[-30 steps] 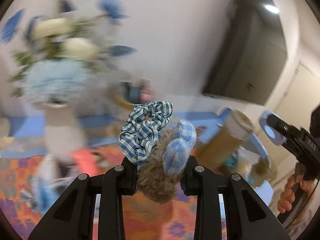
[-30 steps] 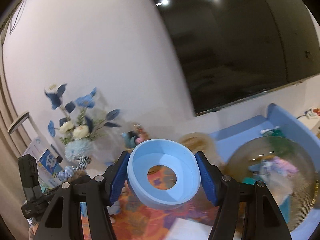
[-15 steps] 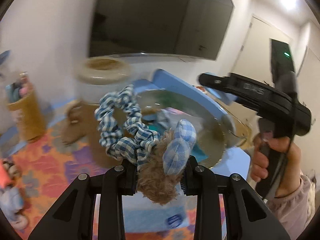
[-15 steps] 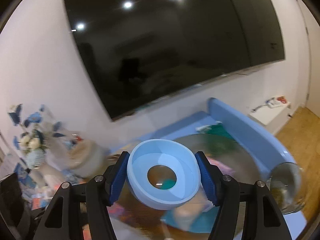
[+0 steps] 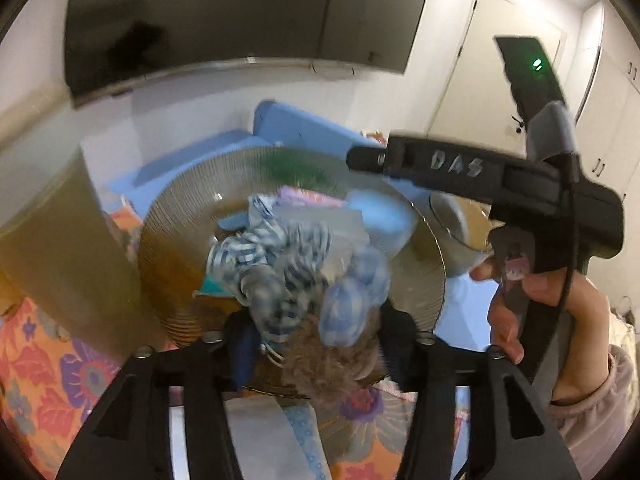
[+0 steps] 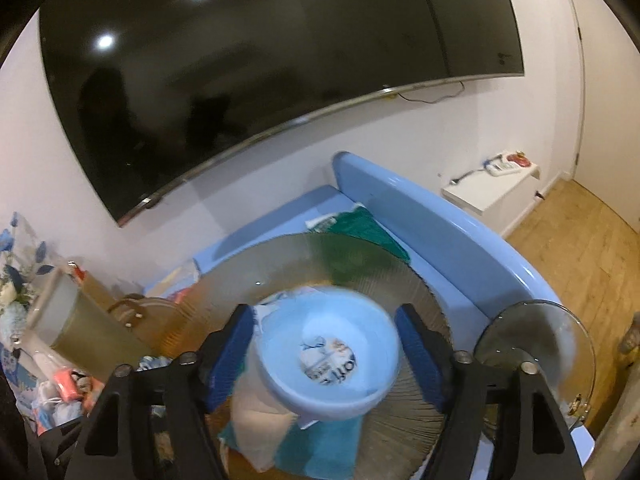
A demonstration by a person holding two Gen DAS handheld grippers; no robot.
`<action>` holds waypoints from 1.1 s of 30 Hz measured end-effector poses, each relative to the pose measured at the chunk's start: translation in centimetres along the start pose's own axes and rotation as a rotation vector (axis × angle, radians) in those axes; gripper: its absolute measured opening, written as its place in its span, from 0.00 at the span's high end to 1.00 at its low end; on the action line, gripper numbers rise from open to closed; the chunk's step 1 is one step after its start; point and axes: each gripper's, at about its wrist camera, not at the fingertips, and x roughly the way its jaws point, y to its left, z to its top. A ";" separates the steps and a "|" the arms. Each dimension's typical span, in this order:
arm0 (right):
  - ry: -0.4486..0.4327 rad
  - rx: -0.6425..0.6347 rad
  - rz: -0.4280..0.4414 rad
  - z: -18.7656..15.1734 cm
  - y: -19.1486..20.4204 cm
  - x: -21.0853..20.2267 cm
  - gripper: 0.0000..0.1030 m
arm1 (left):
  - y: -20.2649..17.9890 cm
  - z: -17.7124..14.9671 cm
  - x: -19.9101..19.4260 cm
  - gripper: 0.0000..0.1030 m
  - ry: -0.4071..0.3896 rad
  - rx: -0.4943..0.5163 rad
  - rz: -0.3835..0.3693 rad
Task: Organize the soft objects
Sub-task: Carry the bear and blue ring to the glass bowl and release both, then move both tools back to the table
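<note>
Both tools are opening over the glass bowl [image 6: 404, 280], the left tool [image 5: 316, 344] letting go the checked scrunchie [image 5: 272, 256] and furry hair tie [image 5: 332, 360], the right tool [image 6: 326, 356] the blue ring [image 6: 326, 360], so this drop seems nearly done, while more small things wait on the worktop [image 5: 48, 380].

Right tool [image 6: 326, 354] jaws opening, pale blue ring [image 6: 326, 350] between them, above ribbed glass bowl [image 6: 280, 264], blurred.

Support surface: blue table [image 6: 452, 220] with a raised rounded rim, set against the white wall. A flowered orange cloth [image 5: 52, 376] covers its near part. Standing on it: large ribbed glass bowl [image 6: 412, 280], centre; tall amber glass jar [image 5: 60, 248] just left of the bowl; smaller clear glass dish [image 6: 560, 344] at right, near the rim.
</note>
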 end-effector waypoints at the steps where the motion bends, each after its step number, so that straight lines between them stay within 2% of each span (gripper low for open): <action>1: 0.000 0.007 0.000 0.0 -0.1 0.0 0.18 | 0.1 -0.1 0.0 0.30 0.003 -0.003 -0.002; 2: -0.004 0.013 0.004 0.0 -0.2 -0.1 0.17 | 0.1 -0.2 -0.1 0.24 -0.002 -0.001 0.006; 5: -0.014 0.023 -0.008 0.1 -0.2 -0.6 0.16 | -0.3 -0.4 -0.6 0.22 -0.018 0.027 0.015; 10: -0.008 0.057 0.012 0.1 0.1 -1.1 0.15 | -0.8 -1.0 -1.8 0.22 -0.018 0.050 0.015; 16: -0.026 0.033 0.016 0.0 2.1 -2.6 0.15 | -0.7 -1.6 -3.1 0.22 -0.017 0.044 0.016; 20: -0.054 0.041 0.032 -0.1 3.5 -4.5 0.15 | -0.4 -2.0 -5.2 0.22 -0.031 0.023 -0.009; 26: -0.127 0.036 0.063 -0.1 6.5 -8.2 0.15 | 0.4 -2.5 -9.2 0.22 -0.080 0.002 0.000; 33: -0.180 -0.032 0.145 -0.5 12.6 -11.5 0.11 | 4.0 -3.4 -13.2 0.22 -0.113 -0.062 0.071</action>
